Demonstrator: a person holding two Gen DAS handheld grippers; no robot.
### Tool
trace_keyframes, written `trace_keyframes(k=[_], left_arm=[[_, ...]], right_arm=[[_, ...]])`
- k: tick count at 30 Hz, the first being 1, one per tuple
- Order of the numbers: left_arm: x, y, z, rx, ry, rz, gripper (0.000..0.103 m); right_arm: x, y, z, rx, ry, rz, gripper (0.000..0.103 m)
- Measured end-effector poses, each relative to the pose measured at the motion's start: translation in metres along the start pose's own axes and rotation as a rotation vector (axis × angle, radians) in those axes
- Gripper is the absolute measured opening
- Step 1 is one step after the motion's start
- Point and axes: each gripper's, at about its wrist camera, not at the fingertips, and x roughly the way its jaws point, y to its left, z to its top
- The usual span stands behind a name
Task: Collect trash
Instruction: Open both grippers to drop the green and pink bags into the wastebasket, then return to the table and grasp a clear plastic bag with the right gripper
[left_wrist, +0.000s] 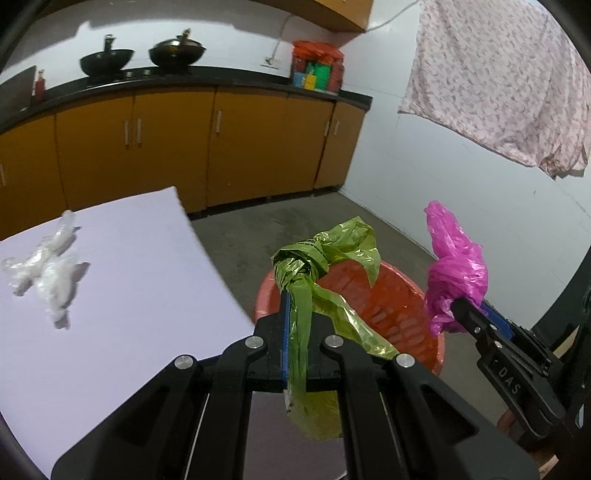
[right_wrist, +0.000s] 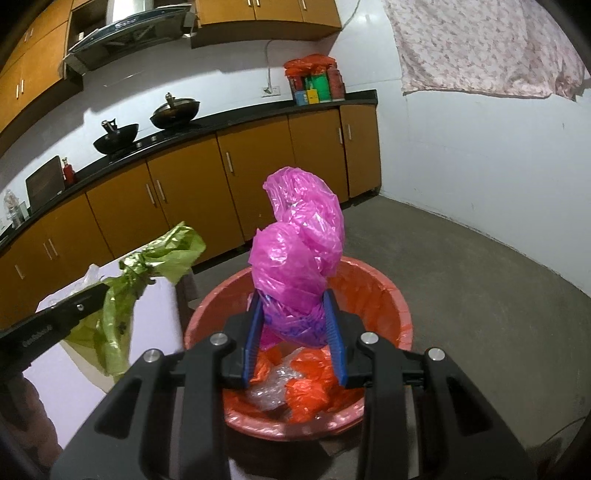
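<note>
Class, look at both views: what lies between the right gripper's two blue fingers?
The crumpled pink plastic bag, pinched by the right gripper above the orange bin; clearest in the right wrist view.

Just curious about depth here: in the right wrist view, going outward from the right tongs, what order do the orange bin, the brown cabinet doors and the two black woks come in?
1. Orange plastic bin, directly below.
2. Brown cabinet doors, across the floor.
3. Two black woks, up on the counter, left.

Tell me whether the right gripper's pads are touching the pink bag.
Touching. The right wrist view shows the right gripper with both blue pads pressed into the knotted pink bag, squeezing it above the orange bin.
</note>
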Motion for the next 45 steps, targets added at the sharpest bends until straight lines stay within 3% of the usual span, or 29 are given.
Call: trace_keyframes(k=[7, 11, 13, 15, 21, 28, 34, 38, 45], left_arm=[[0.030, -0.014, 0.003, 0.021, 0.042, -0.038, 0.004], [0.045, -0.018, 0.002, 0.026, 0.076, -0.056, 0.006], [0.050, -0.016, -0.001, 0.023, 0.095, -0.068, 0.017], [0.052, -0.015, -0.005, 0.019, 0.099, -0.065, 0.046], [0.048, -0.001, -0.012, 0.001, 0.103, -0.030, 0.047], [0.027, 0.036, -0.017, -0.040, 0.076, 0.066, 0.049], [-0.004, 0.074, -0.022, -0.073, 0.031, 0.165, 0.052], [-0.037, 0.112, -0.032, -0.091, -0.016, 0.269, 0.057], [-0.089, 0.208, -0.057, -0.205, -0.034, 0.484, 0.060]], right_arm=[[0.015, -0.016, 0.002, 0.030, 0.007, -0.009, 0.032], [0.024, -0.018, -0.001, 0.052, 0.010, -0.002, 0.038], [0.027, -0.022, -0.002, 0.064, 0.015, -0.003, 0.040], [0.029, -0.027, -0.006, 0.078, 0.021, -0.013, 0.043], [0.032, -0.034, -0.013, 0.099, 0.033, -0.044, 0.049], [0.024, -0.016, -0.009, 0.063, -0.002, -0.035, 0.063], [0.019, 0.016, -0.006, 0.012, -0.008, 0.033, 0.070], [0.018, 0.053, -0.007, -0.040, 0.009, 0.124, 0.070], [0.028, 0.161, -0.025, -0.173, 0.085, 0.334, 0.070]])
